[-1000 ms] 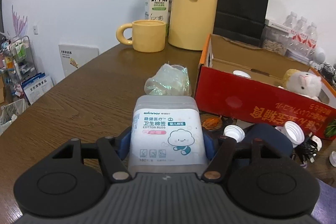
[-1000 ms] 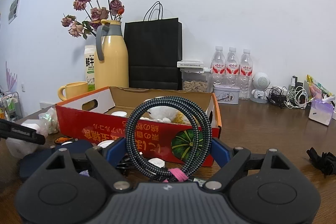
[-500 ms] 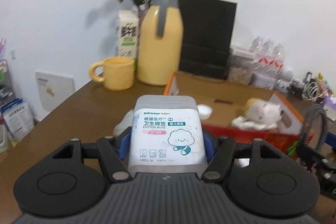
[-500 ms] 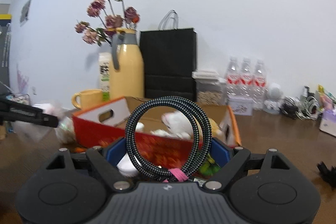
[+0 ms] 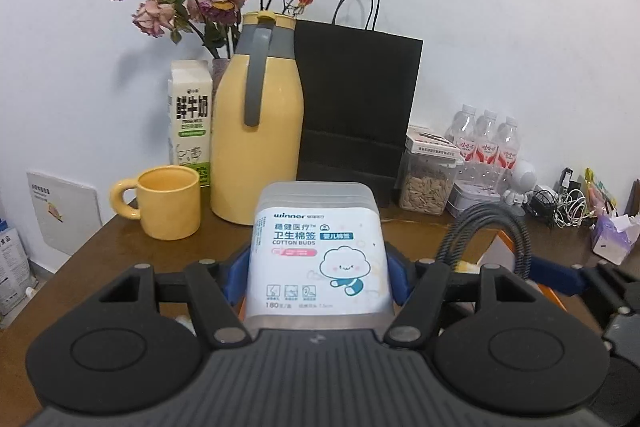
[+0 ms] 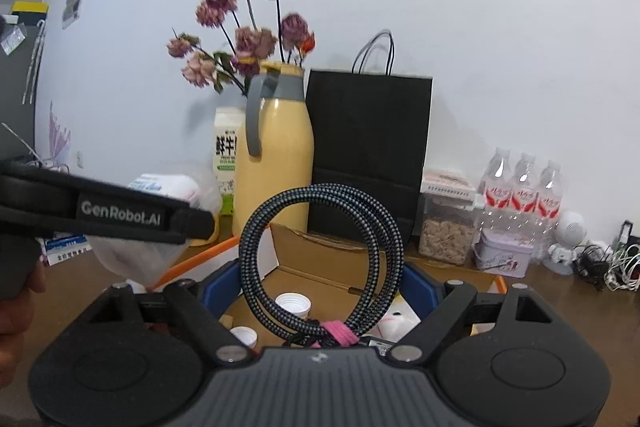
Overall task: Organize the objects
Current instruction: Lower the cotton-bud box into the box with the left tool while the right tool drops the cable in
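Only right view shows box (image 6: 320, 263) interior | left fingers (image 5: 400, 277) clamp cotton buds (image 5: 318, 259) | right fingers (image 6: 420, 287) clamp cable coil (image 6: 320, 259)

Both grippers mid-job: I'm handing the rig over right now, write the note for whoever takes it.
Left gripper: shut on the cotton buds box, held in the air.
Right gripper: shut on the coiled braided cable, above the open cardboard box.
Already in the cardboard box: white bottle caps and a plush toy.
Left: lower the cable and the cotton buds box into the cardboard box and release; nothing else loose is visible from here.
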### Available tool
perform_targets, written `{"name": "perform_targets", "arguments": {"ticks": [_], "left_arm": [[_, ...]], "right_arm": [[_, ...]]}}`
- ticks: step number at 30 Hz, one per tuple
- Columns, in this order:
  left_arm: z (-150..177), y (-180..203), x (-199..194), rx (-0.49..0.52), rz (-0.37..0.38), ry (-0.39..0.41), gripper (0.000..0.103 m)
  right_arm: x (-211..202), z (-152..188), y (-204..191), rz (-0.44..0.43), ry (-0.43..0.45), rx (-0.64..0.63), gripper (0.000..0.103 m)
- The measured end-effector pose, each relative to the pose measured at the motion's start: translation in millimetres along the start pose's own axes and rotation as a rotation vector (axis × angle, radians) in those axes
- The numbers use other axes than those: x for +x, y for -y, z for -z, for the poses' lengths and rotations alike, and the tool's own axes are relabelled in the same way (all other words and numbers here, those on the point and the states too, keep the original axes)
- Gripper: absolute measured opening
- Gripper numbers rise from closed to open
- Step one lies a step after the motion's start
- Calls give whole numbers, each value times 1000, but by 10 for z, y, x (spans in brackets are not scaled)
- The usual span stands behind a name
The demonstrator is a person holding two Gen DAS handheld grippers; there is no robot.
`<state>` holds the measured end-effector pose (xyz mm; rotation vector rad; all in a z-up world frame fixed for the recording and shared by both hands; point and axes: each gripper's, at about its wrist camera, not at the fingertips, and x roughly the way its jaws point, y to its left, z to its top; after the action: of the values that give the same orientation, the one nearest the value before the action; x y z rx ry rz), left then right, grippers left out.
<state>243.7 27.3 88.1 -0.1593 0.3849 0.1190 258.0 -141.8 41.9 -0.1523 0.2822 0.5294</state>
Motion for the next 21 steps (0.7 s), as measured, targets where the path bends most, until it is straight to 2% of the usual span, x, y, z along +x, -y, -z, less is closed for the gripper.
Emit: {"name": "perform_targets", "arguments": {"ticks": [9,16,18,19,21], "left_arm": [[-36,-17,579,-6,-7,-67,67],[6,-16,853,4,22,-100,69],[28,-5,861,15,19,-90,90],[37,-1,849,18,10,-76,103],[48,-4,808,18,-6,-46,103]], "right_arm": [[664,-52,39,20,-95,9,85],[914,22,85,21,-143,19,86],[943,48,111,30,-152,21,93],[944,57,126,39,-149,27,102],[932,65,164,42,-144,46,103]]}}
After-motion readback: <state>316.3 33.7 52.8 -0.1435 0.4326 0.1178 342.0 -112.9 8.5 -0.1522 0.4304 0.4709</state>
